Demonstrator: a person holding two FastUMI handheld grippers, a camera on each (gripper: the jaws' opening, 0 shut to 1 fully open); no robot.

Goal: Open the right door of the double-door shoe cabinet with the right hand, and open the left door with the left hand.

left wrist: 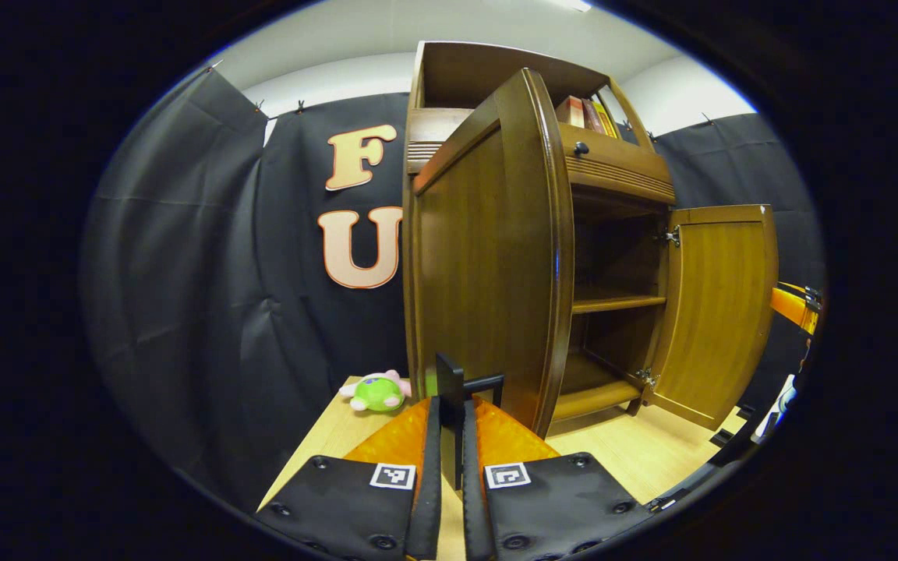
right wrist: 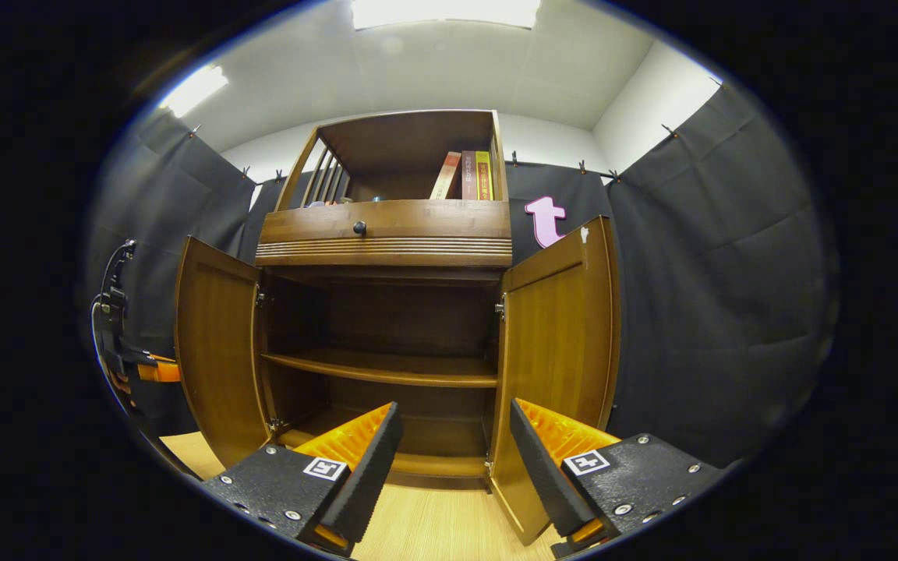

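Shoe cabinet (right wrist: 387,234) stands upright on the wooden floor (right wrist: 426,530), long axis vertical, front toward the right gripper view. Both doors swung outward: left door (right wrist: 219,351), right door (right wrist: 562,351). 2 shelves exposed; back corners too dark to read.

Left gripper (left wrist: 449,405): fingers closed on the left door's dark handle (left wrist: 457,382), partly hidden. Right gripper (right wrist: 453,436): jaws apart, holding nothing.

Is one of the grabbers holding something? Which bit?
Yes. The left gripper is pinched on the left door's dark handle. The right gripper is open, holding nothing.
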